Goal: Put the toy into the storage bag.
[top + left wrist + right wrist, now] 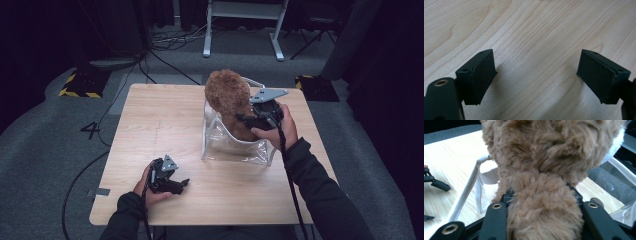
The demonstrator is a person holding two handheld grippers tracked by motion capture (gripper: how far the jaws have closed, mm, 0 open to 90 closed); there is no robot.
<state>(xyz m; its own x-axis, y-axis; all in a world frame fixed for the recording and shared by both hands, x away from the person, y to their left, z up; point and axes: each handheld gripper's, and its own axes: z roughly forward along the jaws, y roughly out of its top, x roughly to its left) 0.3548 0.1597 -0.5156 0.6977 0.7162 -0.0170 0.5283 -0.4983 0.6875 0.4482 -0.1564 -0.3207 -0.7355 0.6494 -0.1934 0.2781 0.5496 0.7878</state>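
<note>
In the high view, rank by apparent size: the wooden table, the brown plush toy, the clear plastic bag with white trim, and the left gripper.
1. Light wooden table
2. Clear plastic bag with white trim and brown plush toy: too alike to rank, the bag partly hidden
3. Left gripper

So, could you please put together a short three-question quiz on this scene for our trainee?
1. True or false: the right gripper has brown plush fur between its jaws.
2. What is under the left gripper? A) a bag B) bare wooden table C) a plush toy
3. What does the brown plush toy sit in?

Key
1. True: a furry part of the toy fills the gap between the jaws in the right gripper view.
2. B: only the wooden table lies between its parted jaws.
3. A clear plastic bag with white trim, its top open, the toy sticking out above it.
</note>
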